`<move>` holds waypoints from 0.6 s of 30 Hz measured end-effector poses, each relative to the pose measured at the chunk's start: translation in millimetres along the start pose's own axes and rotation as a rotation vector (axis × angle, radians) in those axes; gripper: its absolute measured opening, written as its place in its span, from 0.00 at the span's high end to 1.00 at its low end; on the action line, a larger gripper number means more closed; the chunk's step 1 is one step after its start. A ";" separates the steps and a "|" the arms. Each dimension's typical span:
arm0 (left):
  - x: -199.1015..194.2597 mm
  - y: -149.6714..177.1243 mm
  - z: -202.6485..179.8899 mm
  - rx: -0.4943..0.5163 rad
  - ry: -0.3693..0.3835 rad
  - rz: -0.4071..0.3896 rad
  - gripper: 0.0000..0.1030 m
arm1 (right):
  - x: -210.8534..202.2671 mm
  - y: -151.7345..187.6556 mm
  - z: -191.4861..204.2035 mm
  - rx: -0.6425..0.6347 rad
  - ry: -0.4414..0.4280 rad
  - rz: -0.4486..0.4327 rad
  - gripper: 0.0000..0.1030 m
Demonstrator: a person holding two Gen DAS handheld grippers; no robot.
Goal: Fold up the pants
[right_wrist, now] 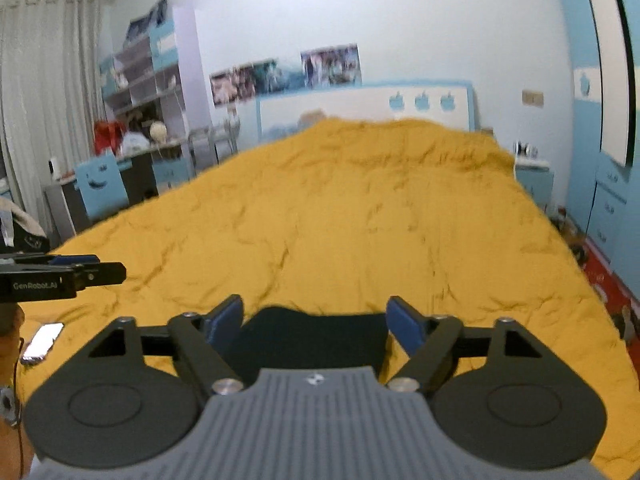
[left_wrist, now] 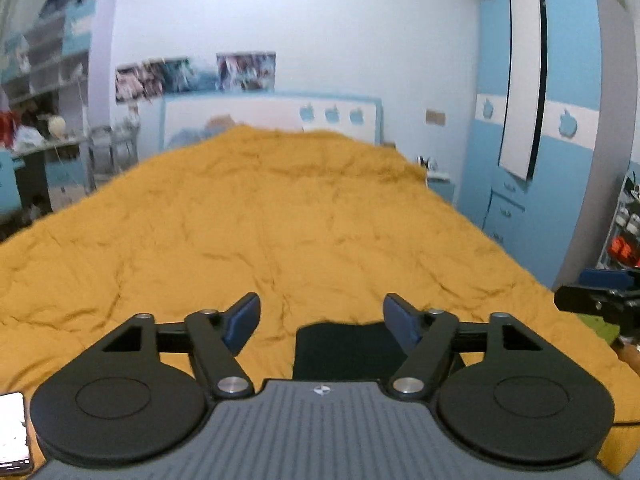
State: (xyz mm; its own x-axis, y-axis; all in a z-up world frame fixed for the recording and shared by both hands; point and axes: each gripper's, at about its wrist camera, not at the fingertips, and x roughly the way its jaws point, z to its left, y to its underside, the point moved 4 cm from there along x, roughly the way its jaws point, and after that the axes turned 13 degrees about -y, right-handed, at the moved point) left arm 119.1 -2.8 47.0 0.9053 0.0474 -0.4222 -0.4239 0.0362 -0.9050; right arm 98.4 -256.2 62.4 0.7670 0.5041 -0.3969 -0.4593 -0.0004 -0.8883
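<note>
Hovering both hand-held grippers, left (left_wrist: 322, 316) and right (right_wrist: 315, 318), jaws spread apart, gripping nothing; dark pants (right_wrist: 316, 338) lying folded on mustard bed cover (right_wrist: 360, 220), just beneath them

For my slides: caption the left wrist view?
Open left gripper above dark pants on a mustard bedspread.

Rumpled matt cloth bedspread (left_wrist: 280, 220), dark pants (left_wrist: 344, 348)
</note>
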 end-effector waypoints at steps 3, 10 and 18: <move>-13.5 0.7 -5.7 -0.003 -0.049 -0.051 0.08 | -20.6 -0.3 19.9 -0.032 0.010 -0.058 0.21; -27.1 23.3 -18.6 0.041 -0.134 -0.063 0.03 | -42.1 25.8 49.5 -0.011 0.057 -0.092 0.20; -0.9 71.6 -27.6 -0.004 -0.087 0.152 0.03 | -16.6 82.0 51.9 0.001 0.094 0.068 0.20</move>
State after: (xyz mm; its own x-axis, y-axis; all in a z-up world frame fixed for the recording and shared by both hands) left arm 88.7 -27.8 -18.9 0.8249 0.1378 -0.5482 -0.5555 0.0178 -0.8314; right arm 24.8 -219.8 8.2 0.7726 0.4195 -0.4765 -0.5125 -0.0307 -0.8581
